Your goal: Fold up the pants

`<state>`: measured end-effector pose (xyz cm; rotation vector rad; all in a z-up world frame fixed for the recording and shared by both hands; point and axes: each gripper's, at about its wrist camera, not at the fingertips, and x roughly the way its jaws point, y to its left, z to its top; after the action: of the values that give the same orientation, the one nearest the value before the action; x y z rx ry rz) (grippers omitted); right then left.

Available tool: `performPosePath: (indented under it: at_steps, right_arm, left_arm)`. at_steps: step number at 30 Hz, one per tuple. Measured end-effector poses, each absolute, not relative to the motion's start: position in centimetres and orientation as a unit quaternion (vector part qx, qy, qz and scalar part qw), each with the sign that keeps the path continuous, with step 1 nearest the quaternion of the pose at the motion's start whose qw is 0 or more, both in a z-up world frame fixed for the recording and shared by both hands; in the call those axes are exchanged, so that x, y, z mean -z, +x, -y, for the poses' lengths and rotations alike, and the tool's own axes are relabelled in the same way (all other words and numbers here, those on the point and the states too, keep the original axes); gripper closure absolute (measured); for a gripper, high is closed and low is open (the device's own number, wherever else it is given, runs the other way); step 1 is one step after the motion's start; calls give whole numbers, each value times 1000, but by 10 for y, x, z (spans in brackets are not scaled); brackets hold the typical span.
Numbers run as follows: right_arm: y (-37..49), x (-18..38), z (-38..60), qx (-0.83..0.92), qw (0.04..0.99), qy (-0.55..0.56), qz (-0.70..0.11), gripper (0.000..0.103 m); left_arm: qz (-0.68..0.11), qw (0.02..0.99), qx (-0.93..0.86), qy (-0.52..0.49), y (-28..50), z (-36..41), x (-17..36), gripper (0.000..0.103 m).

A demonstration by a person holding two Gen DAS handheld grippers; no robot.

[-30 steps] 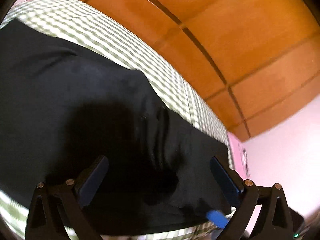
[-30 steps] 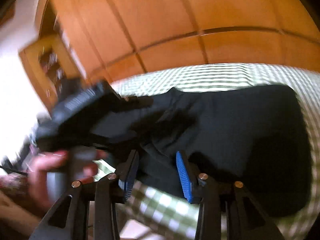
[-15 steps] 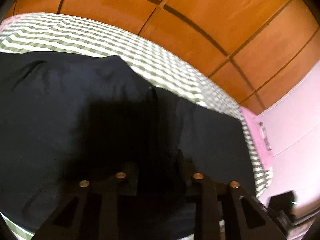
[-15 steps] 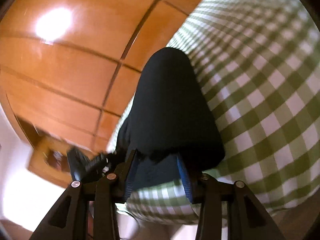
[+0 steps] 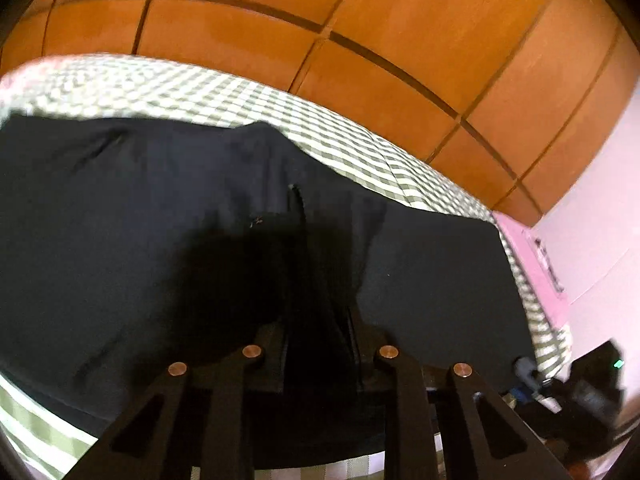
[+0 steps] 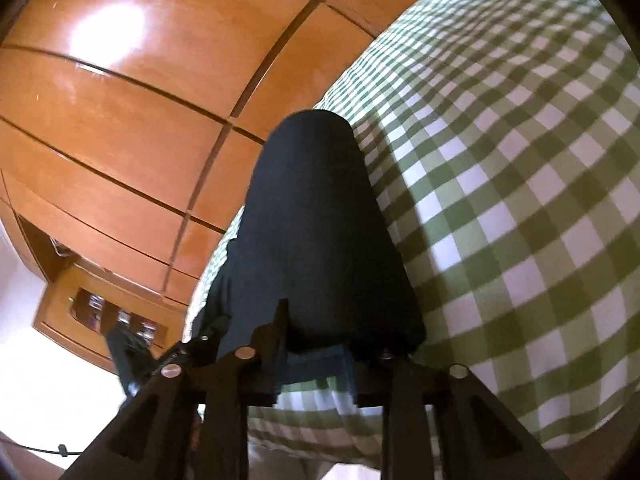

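- The black pants [image 5: 160, 220] lay spread across the green-and-white checked bedcover [image 5: 168, 88], covering most of the left wrist view
- The left gripper [image 5: 318, 344] sat low at the near edge of the pants, its fingers drawn close together with a bunched ridge of the black cloth pinched between them
- A raised fold ran away from those fingers across the cloth, and a dark shadow lay on the pants just to the left of it
- Behind the bed stood an orange-brown wood panelled wall [image 5: 360, 20], and to the right a pink wall [image 5: 600, 200]
- In the right wrist view the right gripper [image 6: 312, 360] had its fingers narrowed on the end of a pants leg [image 6: 320, 220], the cloth wedged between the blue pads [image 6: 347, 372]
- That leg stretched straight away from the gripper over the checked cover [image 6: 520, 200], toward the panelled wall [image 6: 120, 100]
- The other gripper [image 6: 152, 356] showed at the lower left of that view, beside the wider part of the pants, blurred
- A wooden cabinet [image 6: 100, 312] stood at the far left, its contents too small to make out
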<state>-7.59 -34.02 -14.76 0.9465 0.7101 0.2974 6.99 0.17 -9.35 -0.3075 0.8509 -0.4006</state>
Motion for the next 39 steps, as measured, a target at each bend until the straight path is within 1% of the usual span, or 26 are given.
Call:
performPosePath:
  at_steps: [2,7,10,13,15,17,24,31,33,35,36,39]
  right_arm:
    - [-81,141,346,-146,820,440,-335,72]
    - [-97,129,364,-152,843,391,-336,72]
    - [-114,110,376,-108,885,320,-322,72]
    - [-120,93,389,-73,909,285,-295,72]
    - [-115,82,396,-58,921,268,-277,72]
    - [-103,72,397,-48,930,247,-267,72]
    - [-73,59,387,-64,933,244,-258,72]
    - [-53,58,369,-48,944,166,-280,72]
    - [-40,59,370,-47,942,167,-289,75]
    - [-26,60,370,-52,938,172,-296,81]
    - [-21,61,369,-54,937,170,-300,88]
    - [2,62,358,-67,937,143,-313,92]
  left_arm:
    - [-407,883,193,-133,67,2,90,79]
    - [-405,883,182,-149,61,-8,79,73]
    - [-368,908,153,-132,53,-12,61,73]
    - [-319,929,148,-115,47,-6,37,71]
    - [-304,933,162,-105,52,4,26,61]
    - [-298,931,189,-93,59,26,18,58]
    - [-316,913,254,-40,74,97,19,58]
    - [-362,896,256,-29,85,119,39,58]
    - [-371,894,249,-27,90,121,44,58]
    - [-377,894,240,-24,95,121,48,58]
    - [-379,894,236,-22,98,120,51,58]
    - [-384,900,208,-2,102,114,60,58]
